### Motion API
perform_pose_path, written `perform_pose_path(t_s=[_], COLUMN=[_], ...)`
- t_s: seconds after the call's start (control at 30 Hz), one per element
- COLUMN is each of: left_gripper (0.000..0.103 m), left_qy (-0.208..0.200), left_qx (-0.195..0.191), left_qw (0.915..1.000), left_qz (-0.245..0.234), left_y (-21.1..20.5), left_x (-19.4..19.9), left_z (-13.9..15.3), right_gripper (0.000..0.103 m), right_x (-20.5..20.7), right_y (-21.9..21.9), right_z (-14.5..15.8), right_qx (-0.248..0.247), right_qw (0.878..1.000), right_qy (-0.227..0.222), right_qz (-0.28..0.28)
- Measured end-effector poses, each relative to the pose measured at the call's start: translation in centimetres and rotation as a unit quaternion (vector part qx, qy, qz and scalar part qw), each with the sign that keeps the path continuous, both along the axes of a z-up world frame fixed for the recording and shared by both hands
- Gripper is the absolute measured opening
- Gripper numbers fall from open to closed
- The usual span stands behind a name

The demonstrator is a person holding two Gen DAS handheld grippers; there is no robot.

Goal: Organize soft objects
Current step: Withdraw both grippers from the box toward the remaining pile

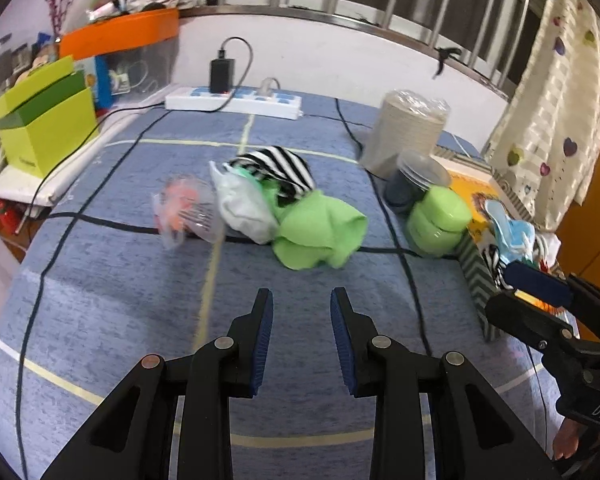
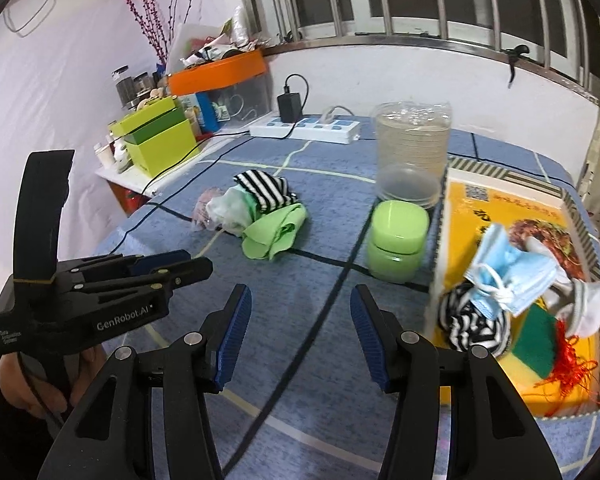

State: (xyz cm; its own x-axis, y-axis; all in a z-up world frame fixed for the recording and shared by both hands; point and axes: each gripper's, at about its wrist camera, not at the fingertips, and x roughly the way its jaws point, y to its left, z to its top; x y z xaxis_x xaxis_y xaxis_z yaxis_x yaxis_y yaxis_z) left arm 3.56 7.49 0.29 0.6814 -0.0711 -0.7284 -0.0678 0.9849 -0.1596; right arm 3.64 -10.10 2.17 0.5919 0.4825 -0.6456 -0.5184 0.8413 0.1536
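My left gripper hovers over the blue bedspread with its jaws apart and nothing between them. The green cloth lies just ahead, heaped with a striped sock and a white mask. My right gripper is also spread and empty, beside the box lid that holds a blue mask.

Bare blue cloth on the bench lies open from the left claw up to the heap of soft things, while a green jar, a stack of clear cups and the box wall crowd the right side.
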Motion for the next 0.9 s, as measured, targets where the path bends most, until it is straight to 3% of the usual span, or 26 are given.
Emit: perform_pose_path(t_s=[0.47, 0.9], left_gripper=[0.029, 0.031], left_qy=[-0.010, 0.003], left_qx=[-0.020, -0.051], left_qw=[0.9991, 0.9964], left_qz=[0.037, 0.067], left_y=[5.5, 9.9], left_x=[1.1, 5.1], left_z=[0.5, -0.8], right_gripper=[0.053, 0.053], right_x=[4.0, 8.4], right_y=[5.3, 7.9], right_z=[-0.6, -2.5], right_qx=[-0.007, -0.017], right_qw=[0.999, 0.999], right_qy=[0.015, 0.039], right_qz=[0.040, 0.017])
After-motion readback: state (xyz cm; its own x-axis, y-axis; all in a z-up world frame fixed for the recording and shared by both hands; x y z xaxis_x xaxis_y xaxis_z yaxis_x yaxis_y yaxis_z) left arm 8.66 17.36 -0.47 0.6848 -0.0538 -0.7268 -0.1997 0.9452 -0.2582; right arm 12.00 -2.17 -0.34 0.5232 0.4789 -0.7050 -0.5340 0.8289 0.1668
